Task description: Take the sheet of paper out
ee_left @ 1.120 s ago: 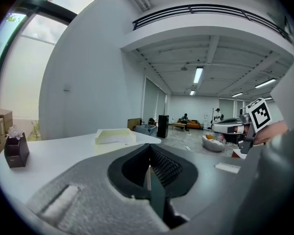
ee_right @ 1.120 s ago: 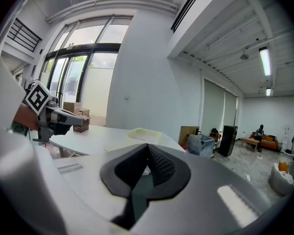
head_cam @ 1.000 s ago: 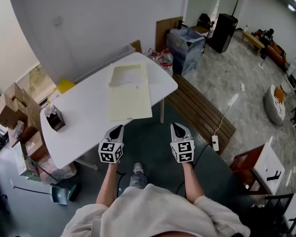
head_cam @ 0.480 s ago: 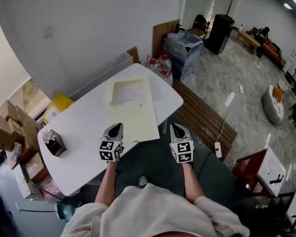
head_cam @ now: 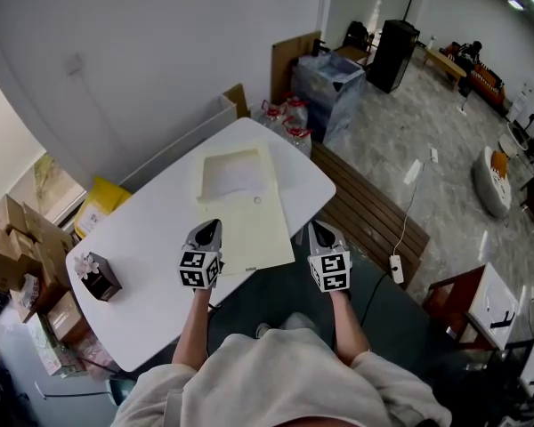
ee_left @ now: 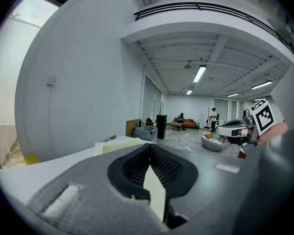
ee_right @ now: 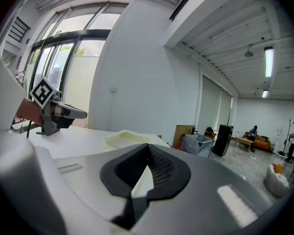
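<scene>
left tool (head_cam: 208, 231) and right tool (head_cam: 319, 233) are both closed and empty, held level at the near edge of the table (head_cam: 142, 229), evidently poised for approach, as the sheet of paper (head_cam: 236, 174) lies untouched inside the open cream folder (head_cam: 249, 229) ahead.

The head view looks steeply down from above the person onto the white worktop (head_cam: 151, 238), with the left gripper (head_cam: 211, 228) and right gripper (head_cam: 317, 229) at lower centre. Each gripper view sits low behind its own jaws and faces nearly level across the worktop toward the far room. All three views share the worktop and the pale folder (head_cam: 246, 221). Each gripper view also catches the other gripper at its edge.
</scene>
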`<state>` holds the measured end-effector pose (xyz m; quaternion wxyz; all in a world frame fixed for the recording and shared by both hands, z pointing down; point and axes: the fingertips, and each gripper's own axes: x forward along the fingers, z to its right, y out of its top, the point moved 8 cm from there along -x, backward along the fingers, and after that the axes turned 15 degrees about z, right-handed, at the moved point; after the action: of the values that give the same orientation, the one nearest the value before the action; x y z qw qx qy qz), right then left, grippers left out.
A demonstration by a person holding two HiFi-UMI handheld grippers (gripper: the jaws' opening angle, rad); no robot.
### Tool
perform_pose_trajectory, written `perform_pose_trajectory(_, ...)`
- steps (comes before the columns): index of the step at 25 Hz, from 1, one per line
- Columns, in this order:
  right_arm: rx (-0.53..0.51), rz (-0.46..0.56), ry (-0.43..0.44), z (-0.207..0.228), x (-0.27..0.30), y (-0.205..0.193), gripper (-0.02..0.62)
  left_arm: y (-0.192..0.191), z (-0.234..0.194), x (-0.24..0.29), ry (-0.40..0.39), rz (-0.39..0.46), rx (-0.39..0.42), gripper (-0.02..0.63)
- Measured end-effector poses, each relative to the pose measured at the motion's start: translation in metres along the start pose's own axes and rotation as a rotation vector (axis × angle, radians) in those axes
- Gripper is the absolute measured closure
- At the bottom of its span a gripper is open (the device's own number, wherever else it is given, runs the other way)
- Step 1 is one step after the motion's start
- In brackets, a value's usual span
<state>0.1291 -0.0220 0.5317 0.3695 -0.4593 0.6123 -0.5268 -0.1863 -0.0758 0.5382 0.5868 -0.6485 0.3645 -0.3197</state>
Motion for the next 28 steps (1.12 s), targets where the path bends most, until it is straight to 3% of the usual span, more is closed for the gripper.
perform_pose_trajectory(14, 0.015, -0.013, 0.032, 0.03, 0.07, -0.014, 0.594, -0.011, -0.031, 0.057, 0.045, -0.035, -0.006, 0.603)
perform_pose_trajectory(28, 0.031, 0.01, 0.161, 0.094, 0.195, -0.018, 0.594, -0.035, -0.065, 0.133, 0.215, -0.119, -0.057, 0.603)
